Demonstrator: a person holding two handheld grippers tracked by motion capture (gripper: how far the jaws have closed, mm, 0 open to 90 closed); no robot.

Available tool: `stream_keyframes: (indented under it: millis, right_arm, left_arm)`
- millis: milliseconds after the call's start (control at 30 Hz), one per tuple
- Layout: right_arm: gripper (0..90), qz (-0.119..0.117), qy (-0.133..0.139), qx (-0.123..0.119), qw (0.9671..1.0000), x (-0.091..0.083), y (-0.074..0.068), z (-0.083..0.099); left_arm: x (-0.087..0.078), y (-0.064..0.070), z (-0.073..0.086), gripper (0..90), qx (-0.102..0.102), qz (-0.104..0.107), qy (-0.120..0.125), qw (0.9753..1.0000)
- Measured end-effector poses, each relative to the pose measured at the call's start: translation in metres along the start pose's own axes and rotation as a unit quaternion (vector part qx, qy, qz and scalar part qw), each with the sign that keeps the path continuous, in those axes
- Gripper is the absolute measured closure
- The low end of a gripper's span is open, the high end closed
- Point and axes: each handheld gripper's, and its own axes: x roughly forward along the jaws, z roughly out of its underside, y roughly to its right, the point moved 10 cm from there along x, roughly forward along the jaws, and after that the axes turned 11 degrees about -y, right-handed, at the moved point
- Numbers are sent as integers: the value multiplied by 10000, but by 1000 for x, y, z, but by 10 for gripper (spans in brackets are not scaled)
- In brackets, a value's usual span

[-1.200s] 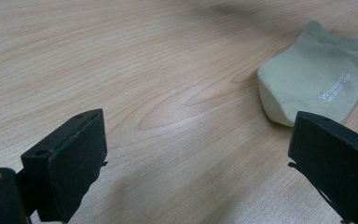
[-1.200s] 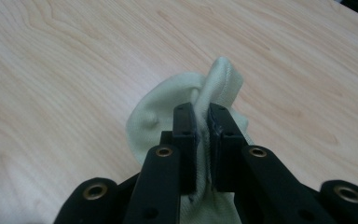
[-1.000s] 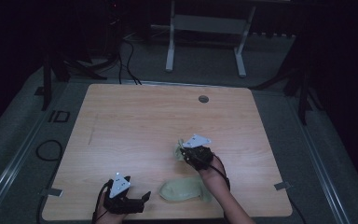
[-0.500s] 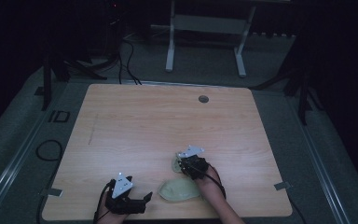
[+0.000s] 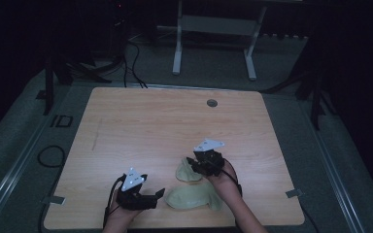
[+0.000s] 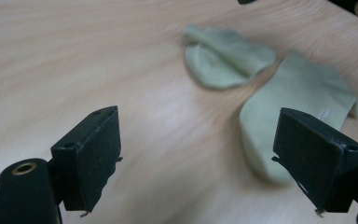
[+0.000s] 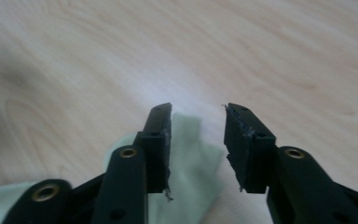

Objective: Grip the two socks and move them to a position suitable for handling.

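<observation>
Two pale green cloth pieces lie near the table's front edge: a small folded one (image 5: 183, 171) (image 6: 223, 60) and a larger one (image 5: 194, 198) (image 6: 289, 116) closer to the person. My right gripper (image 5: 190, 162) (image 7: 198, 112) hovers low over the small piece (image 7: 191, 158), jaws partly open with nothing clamped between them. My left gripper (image 5: 159, 195) (image 6: 200, 119) is wide open just left of the larger piece, and its right jaw overlaps that piece's edge in the left gripper view.
The wooden table (image 5: 165, 126) has a small round grommet (image 5: 211, 103) near its far edge. The person's hands hold both grippers at the front edge. A metal stand (image 5: 213, 29) and cables (image 5: 131, 53) are on the floor beyond the table.
The right gripper dipped toward the person, then drew back slightly. The small green piece now lies apart from the larger one. The left gripper has barely moved.
</observation>
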Motion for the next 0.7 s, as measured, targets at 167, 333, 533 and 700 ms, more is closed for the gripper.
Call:
stream_keyframes:
  millis: [167, 333, 533, 700]
  right_arm:
    - [624, -264, -267, 83, 9993, 17, 6, -4]
    - [625, -350, -542, 216, 9977, 40, 7, 2]
    - [631, -470, -684, 193, 9964, 54, 2, 13]
    - [695, -456, -657, 187, 9966, 59, 2, 18]
  left_arm:
    - [29, 1, -24, 293, 228, 155, -357, 9990]
    - [59, -1, -35, 338, 305, 173, -715, 9968]
    - [79, -3, -41, 452, 393, 76, -965, 9945]
    - [85, -7, -42, 634, 380, -33, -1059, 9936]
